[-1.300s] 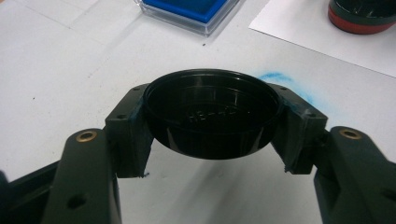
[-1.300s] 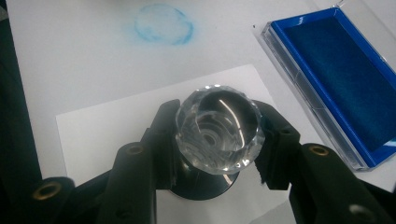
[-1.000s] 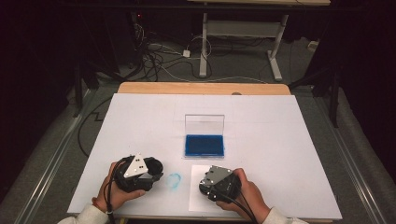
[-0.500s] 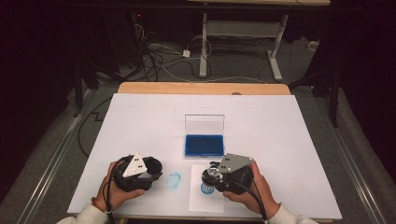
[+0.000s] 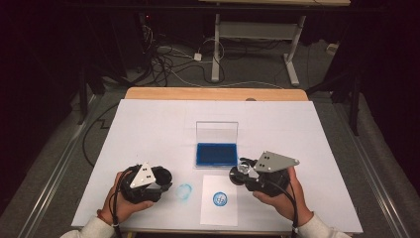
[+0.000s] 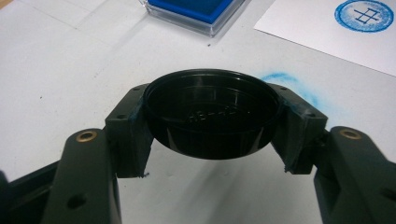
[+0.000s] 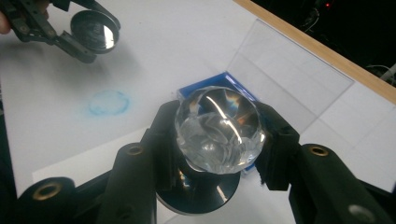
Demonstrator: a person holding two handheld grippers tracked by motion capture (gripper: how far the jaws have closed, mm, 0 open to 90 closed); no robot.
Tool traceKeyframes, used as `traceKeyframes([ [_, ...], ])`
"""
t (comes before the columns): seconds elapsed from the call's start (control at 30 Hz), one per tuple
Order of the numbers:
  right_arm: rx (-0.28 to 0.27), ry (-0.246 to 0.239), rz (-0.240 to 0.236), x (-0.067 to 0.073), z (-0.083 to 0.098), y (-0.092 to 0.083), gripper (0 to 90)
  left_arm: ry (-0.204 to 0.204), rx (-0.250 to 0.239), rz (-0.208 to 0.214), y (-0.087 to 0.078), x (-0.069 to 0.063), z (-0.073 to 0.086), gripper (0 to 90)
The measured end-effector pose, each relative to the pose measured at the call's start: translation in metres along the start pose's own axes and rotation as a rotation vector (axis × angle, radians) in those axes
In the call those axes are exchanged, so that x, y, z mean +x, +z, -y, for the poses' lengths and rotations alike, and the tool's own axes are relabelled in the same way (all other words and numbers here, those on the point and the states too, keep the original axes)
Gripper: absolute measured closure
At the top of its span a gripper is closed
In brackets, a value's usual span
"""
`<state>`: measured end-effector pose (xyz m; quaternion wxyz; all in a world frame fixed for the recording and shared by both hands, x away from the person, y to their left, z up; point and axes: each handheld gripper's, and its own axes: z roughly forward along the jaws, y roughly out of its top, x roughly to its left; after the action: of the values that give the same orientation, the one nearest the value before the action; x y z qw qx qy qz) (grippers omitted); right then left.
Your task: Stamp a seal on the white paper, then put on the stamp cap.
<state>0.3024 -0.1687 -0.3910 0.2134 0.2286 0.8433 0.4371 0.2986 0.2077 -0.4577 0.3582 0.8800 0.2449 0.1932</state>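
The right gripper (image 5: 241, 171), clamped on the crystal-topped stamp (image 7: 219, 130), hovers just at 5 o'clock of the open blue ink pad (image 5: 216, 154), with the stamped paper (image 5: 219, 215) at its 7 o'clock, while the left gripper (image 5: 161, 181) grips the black cap (image 6: 212, 112).

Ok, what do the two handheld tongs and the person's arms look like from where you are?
Both are black. The left tongs carry a white-grey three-cornered plate on top, the right tongs a larger grey one with small holes. A black cable trails back from each along the wrist. In the gripper views the jaws are matt black with brass-coloured pivot bushings; the left pads show blue ink smears. Sleeves are light, whitish, and there's a reddish band at the left wrist.
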Motion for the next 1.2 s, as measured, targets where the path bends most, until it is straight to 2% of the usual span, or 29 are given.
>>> traceKeyframes([
  [0.43,-0.037,0.048,0.055,-0.02,0.002,-0.013,56.7,-0.012,-0.001,0.017,0.005,0.004,0.002,36.7],
  [0.63,-0.054,0.049,0.074,-0.022,0.0,-0.017,56.6,-0.007,-0.001,0.02,0.005,0.004,0.001,36.7],
  [1.2,-0.069,0.071,0.084,-0.028,0.002,-0.019,56.7,-0.004,0.003,0.022,0.006,0.002,0.001,36.7],
])
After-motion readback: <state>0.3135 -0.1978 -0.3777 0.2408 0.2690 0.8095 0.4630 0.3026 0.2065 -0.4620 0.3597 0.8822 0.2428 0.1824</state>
